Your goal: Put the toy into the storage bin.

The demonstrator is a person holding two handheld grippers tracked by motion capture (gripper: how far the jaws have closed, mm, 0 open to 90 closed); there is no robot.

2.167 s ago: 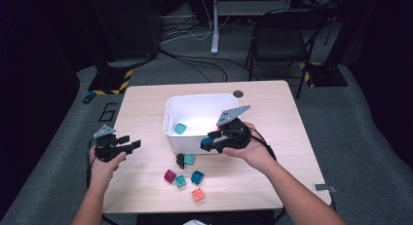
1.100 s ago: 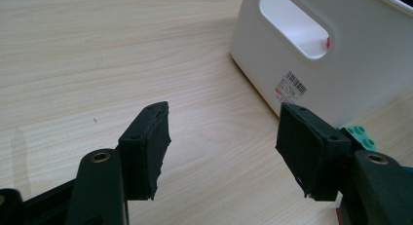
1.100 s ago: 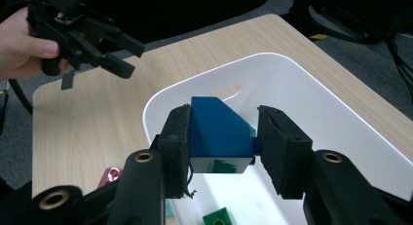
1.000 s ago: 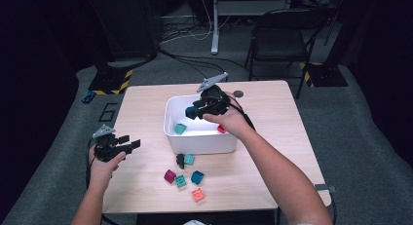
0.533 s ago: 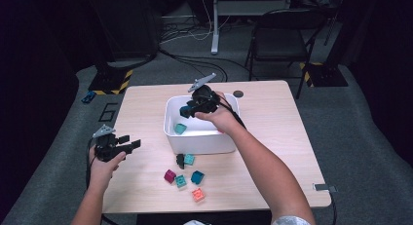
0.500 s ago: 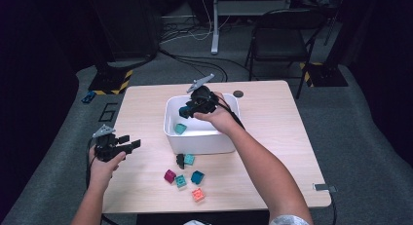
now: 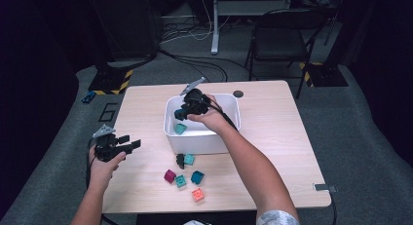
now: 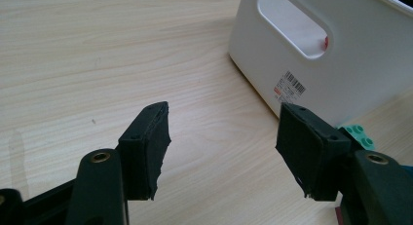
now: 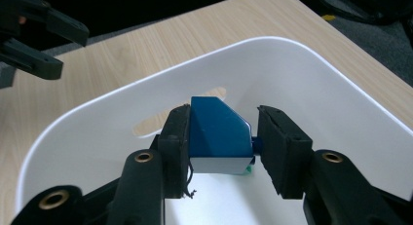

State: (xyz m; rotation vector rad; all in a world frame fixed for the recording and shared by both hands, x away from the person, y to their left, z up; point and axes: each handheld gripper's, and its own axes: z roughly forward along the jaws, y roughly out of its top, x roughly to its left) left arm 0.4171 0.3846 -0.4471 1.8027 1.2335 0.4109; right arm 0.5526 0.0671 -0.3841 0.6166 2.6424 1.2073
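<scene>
Right gripper (image 9: 221,137) clamps one blue block (image 9: 216,132) over the one white bin (image 7: 229,132); left gripper (image 8: 224,152) wide, empty; five blocks (image 7: 185,172) at bin's 6 o'clock.

Blue block (image 9: 219,130) held inside the white bin (image 9: 97,113)

I see a blue piece with a slanted top face and a pale underside, clamped between my right gripper (image 9: 221,137) pads, hanging above the bin's floor near its far-left corner, a teal block (image 7: 180,129) lying below it.
</scene>
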